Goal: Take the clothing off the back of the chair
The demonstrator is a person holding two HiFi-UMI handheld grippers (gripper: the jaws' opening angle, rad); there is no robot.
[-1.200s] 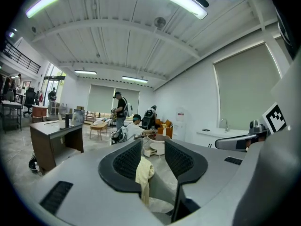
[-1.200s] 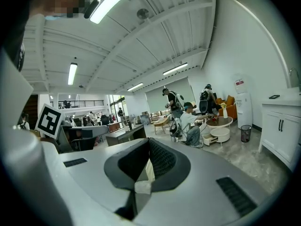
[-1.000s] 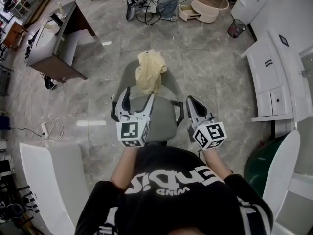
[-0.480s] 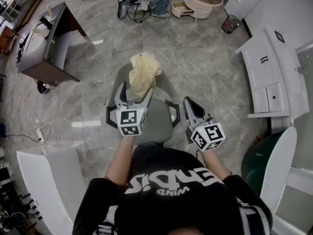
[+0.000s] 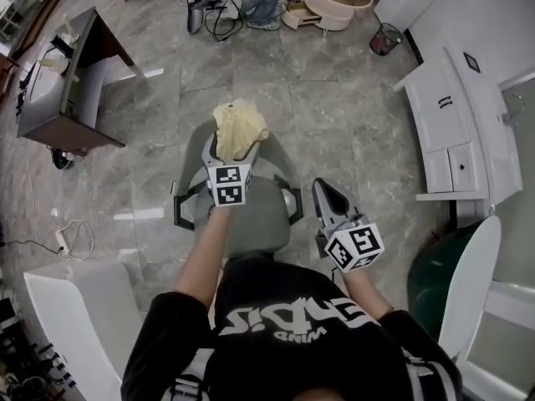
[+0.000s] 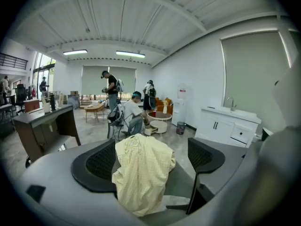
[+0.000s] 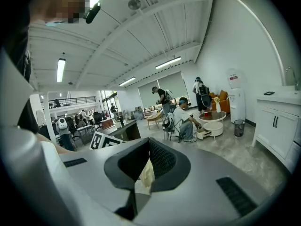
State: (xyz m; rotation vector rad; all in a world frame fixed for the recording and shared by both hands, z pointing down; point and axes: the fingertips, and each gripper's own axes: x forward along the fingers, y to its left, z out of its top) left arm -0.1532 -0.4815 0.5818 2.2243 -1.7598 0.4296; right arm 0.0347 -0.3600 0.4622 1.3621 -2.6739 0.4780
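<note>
My head camera looks steeply down from above and behind both pairs of jaws. Each gripper camera rides just behind its own jaws and faces forward, roughly level. All three views share the yellow shirt (image 6: pixel 141 173), close ahead between the left jaws and farther off beyond the right ones.

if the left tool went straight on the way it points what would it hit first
Most likely the yellow shirt draped over the chair back: it sits dead ahead, framed between the opening jaws of the left tool, which do not press on it yet. Depth is hard to judge.
</note>
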